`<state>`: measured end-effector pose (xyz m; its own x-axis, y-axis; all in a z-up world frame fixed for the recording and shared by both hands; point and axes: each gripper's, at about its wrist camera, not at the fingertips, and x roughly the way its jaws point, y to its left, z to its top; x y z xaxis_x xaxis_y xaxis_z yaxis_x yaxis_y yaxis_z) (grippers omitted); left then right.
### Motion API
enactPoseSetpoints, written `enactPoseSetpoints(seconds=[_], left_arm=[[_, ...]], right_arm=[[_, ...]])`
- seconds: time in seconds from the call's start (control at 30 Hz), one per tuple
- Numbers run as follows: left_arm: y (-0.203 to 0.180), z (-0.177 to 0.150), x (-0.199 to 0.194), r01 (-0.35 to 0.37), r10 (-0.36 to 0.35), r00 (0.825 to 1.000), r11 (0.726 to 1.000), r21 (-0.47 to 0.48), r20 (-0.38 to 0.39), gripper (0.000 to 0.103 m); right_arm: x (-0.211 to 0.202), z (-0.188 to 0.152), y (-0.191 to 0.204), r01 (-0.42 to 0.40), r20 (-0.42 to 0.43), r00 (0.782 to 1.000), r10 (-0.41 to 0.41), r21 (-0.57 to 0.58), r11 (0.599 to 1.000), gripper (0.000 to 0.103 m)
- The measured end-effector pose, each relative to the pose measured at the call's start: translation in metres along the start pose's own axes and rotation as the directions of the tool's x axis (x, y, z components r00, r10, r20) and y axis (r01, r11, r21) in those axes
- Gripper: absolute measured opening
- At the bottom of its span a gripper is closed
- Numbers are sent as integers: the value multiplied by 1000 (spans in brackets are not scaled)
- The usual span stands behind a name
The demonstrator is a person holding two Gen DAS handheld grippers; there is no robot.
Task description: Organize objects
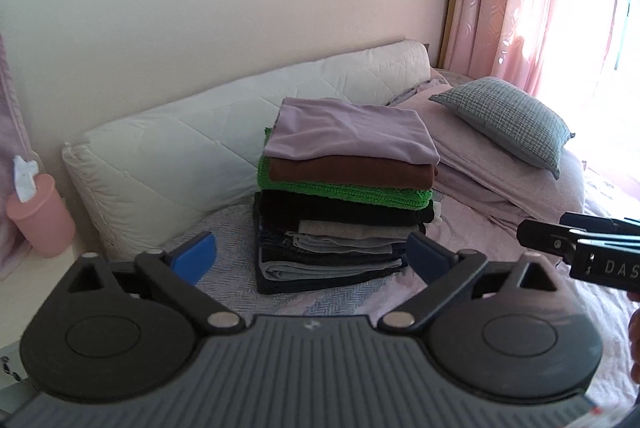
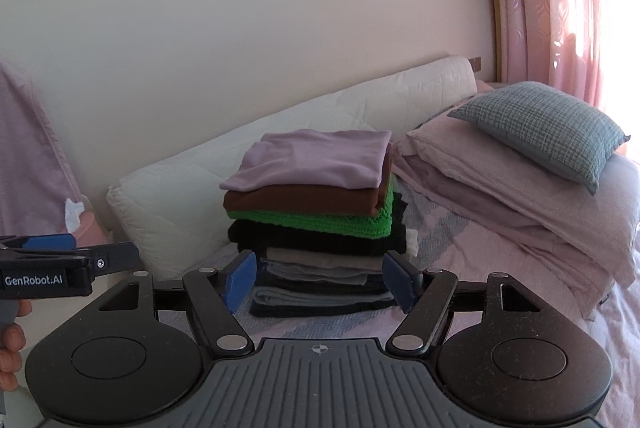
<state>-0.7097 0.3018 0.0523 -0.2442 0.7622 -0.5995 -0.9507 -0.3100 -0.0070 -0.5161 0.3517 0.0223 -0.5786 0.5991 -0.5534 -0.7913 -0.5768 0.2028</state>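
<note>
- Left gripper [image 1: 310,256]: jaws spread wide, nothing between the blue pads, held short of the stack.
- Right gripper [image 2: 320,282]: jaws likewise wide apart and empty.
- Stack of folded clothes [image 1: 344,196] on the bed [image 1: 480,228], against the white bolster [image 1: 180,152]; lilac piece [image 1: 348,130] on top, then brown, green, black.
- Checked pillow [image 1: 504,116] to the right, on folded pink bedding.
</note>
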Motion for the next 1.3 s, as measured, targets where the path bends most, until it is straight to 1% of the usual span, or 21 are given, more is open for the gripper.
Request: enactPoseSetpoints(seconds=[0.07,0.17,0.23,0.33,0.5,0.83,0.97,1.3], left_arm=[[-3,-5,-12,-10,10,1000,1000,5,14,102],[-5,-11,-24,-12,12,1000,1000,-20,8,102],[-7,-16,-31,-22,22,1000,999,-24,-2,102],[-11,-23,-41,-18,18,1000,999,-26,-19,102],[-15,-37,-51,-27,25,999,999,-36,-45,102],[-26,-59,-58,-3,0,996,999,-32,-89,102],[-27,-66,-57,-12,10,994,1000,-27,-107,102],[-25,-77,-50,-30,26,989,999,-23,-147,102]], right_arm=[[-8,-4,2,-11,-5,1000,11,-6,1000,67],[-18,-9,3,-13,-16,1000,13,-8,1000,67],[-26,-12,4,-10,-18,1000,10,-18,1000,67],[-36,-18,6,-6,-19,1000,5,-32,999,67],[-51,-27,5,-15,-30,999,14,-32,999,67],[-59,-46,-1,-30,-84,996,29,-14,999,67],[-55,-52,-1,-41,-111,993,40,-6,999,67],[-47,-59,0,-47,-148,988,44,-11,999,67]])
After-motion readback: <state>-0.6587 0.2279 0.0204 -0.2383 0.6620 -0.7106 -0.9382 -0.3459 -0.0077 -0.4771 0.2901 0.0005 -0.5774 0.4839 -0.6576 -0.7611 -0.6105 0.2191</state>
